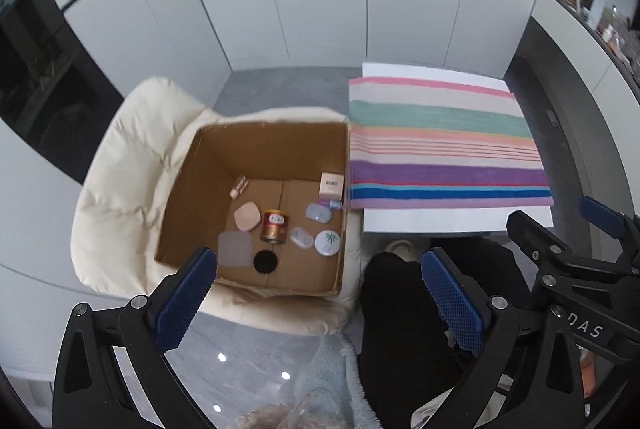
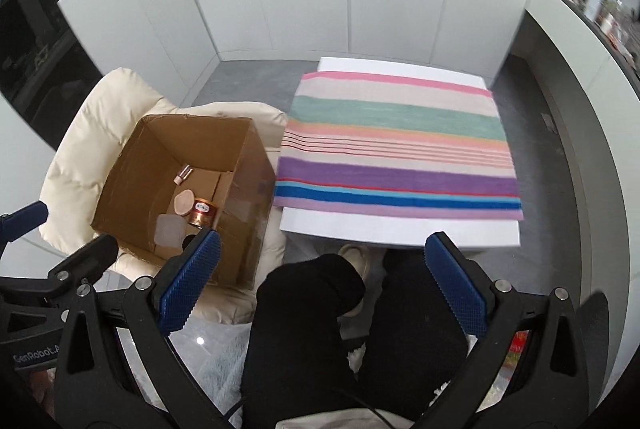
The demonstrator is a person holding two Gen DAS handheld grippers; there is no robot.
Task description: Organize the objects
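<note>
An open cardboard box (image 1: 192, 197) (image 2: 128, 181) rests on a cream padded chair (image 1: 120, 181) (image 2: 76, 149). Inside lie several small items: a copper tin (image 1: 274, 226) (image 2: 202, 213), a beige sponge (image 1: 246, 216), a black disc (image 1: 265, 261), a white round tin with a palm print (image 1: 327, 242), a small carton (image 1: 331, 186) and clear cases. My left gripper (image 1: 320, 293) hangs high above the box, open and empty. My right gripper (image 2: 324, 285) is likewise open with nothing between its blue pads (image 2: 192, 281), over the person's black-clad legs (image 2: 304, 329).
A striped cloth (image 1: 444, 149) (image 2: 396, 149) covers a white table (image 1: 440, 221) (image 2: 400, 229) to the right of the box. White cabinet panels stand behind. A cluttered shelf (image 1: 592, 1) runs at far right. A light blue fluffy fabric (image 1: 332, 381) lies on the grey floor below.
</note>
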